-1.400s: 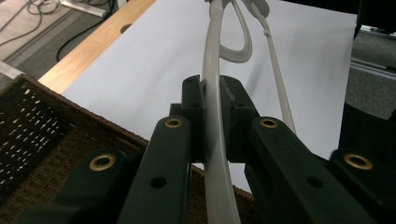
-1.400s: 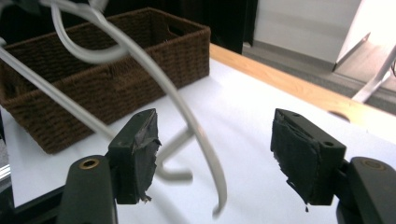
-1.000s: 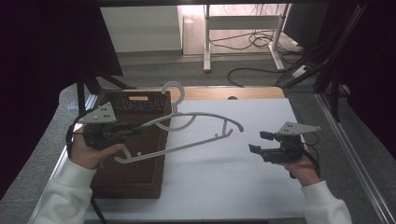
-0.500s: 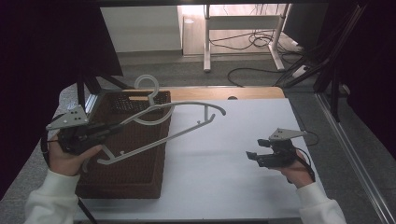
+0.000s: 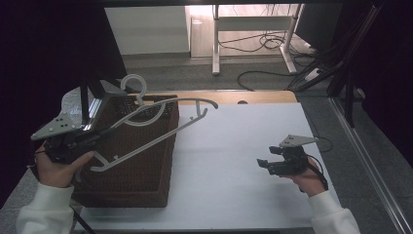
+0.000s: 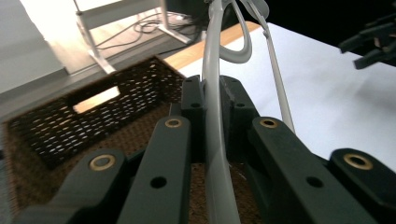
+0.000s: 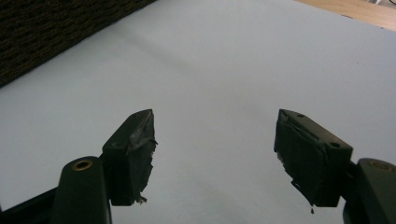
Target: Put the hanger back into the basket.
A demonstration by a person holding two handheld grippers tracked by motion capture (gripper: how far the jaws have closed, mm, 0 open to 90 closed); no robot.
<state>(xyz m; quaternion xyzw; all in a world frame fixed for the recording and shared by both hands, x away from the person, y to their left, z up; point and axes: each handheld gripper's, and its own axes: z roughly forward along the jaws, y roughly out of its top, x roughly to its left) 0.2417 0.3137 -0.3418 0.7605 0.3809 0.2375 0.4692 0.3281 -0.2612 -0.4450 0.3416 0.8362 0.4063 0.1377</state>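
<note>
A table (image 5: pixel 234 146) with a white top carries the things. Along its far edge a strip of bare light wood (image 5: pixel 253 96) shows beyond the white surface. On the table's left part stands a dark brown woven basket (image 5: pixel 141 180), open at the top, with a slot handle cut in its far wall. The basket sits flat on the white top, its near end close to the table's front edge. The white top to the right of the basket lies bare and smooth. Grey floor (image 5: pixel 341 122) runs past the table's right side.
</note>
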